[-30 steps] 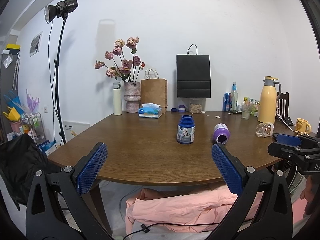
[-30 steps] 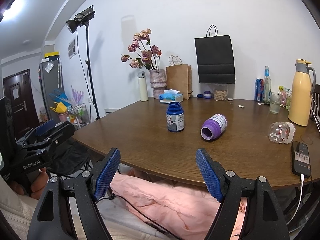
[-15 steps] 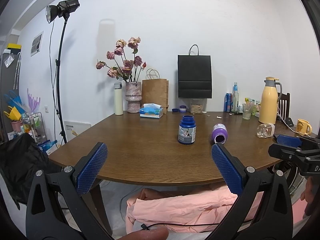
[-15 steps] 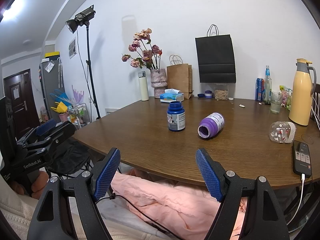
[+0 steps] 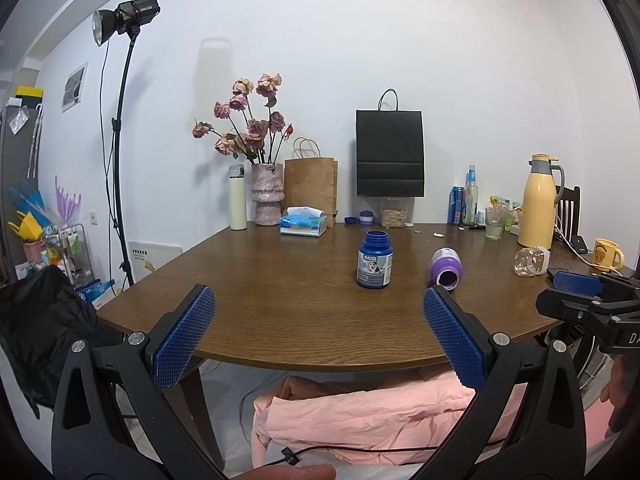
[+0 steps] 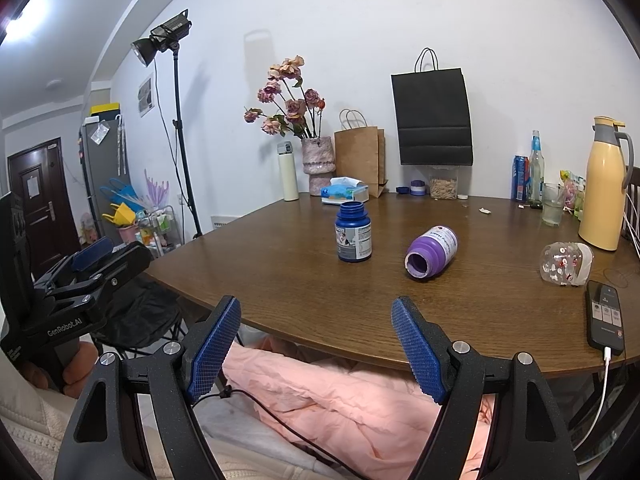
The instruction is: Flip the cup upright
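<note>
A purple cup [image 6: 433, 251] lies on its side on the brown table [image 6: 280, 272], its open mouth towards me; it also shows in the left wrist view [image 5: 447, 269]. A blue bottle [image 6: 353, 238] stands upright to its left, also in the left wrist view [image 5: 374, 259]. My left gripper [image 5: 318, 336] is open and empty, held before the table's front edge. My right gripper [image 6: 316, 346] is open and empty, also short of the front edge. Each gripper shows at the edge of the other's view.
A clear patterned cup [image 6: 565, 261] lies on its side at the right, near a phone on a cable [image 6: 605, 315]. A yellow thermos [image 6: 604, 188], bottles, bags, a tissue box [image 6: 344, 193] and a flower vase [image 6: 317, 162] stand along the back. Pink cloth [image 6: 360, 400] lies below the table edge.
Both grippers have drifted slightly; the table objects sit a little differently in view. Both stay open. The cup has not moved on the table.
</note>
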